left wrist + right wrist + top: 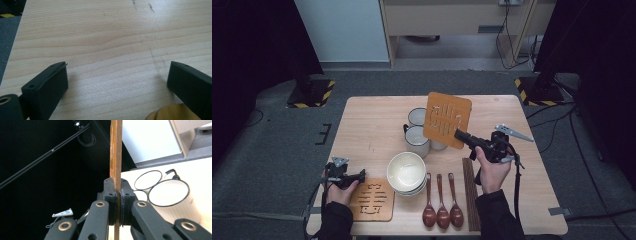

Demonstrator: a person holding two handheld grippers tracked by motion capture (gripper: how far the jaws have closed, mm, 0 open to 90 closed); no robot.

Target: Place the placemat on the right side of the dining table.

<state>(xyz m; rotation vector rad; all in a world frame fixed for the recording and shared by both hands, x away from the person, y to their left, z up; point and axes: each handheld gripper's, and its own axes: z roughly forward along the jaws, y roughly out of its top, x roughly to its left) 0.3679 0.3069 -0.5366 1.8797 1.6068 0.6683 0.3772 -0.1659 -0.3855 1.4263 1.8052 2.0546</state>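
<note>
Wooden slotted mat (447,120) pinched in right gripper (460,135) fingers; left gripper (360,175) fingers splayed.

Overhead forward-down; two close, perhaps table-sharing

Left hand-held gripper (117,82): two black jaws rise from bottom edge, spread wide apart, nothing between them. Bare pale wood-grain surface (110,40) shows in gap. Left jaw low over surface, casting shadow just beside it. Right jaw partly cut off at frame edge. Rounded wooden edge (170,113), yellow-brown, just beside right jaw's base at bottom of frame, not gripped. Faint dark scuff marks (142,6) on surface far beyond jaws. Grey carpeted floor (8,32) past surface's edge, beyond left jaw.
</note>
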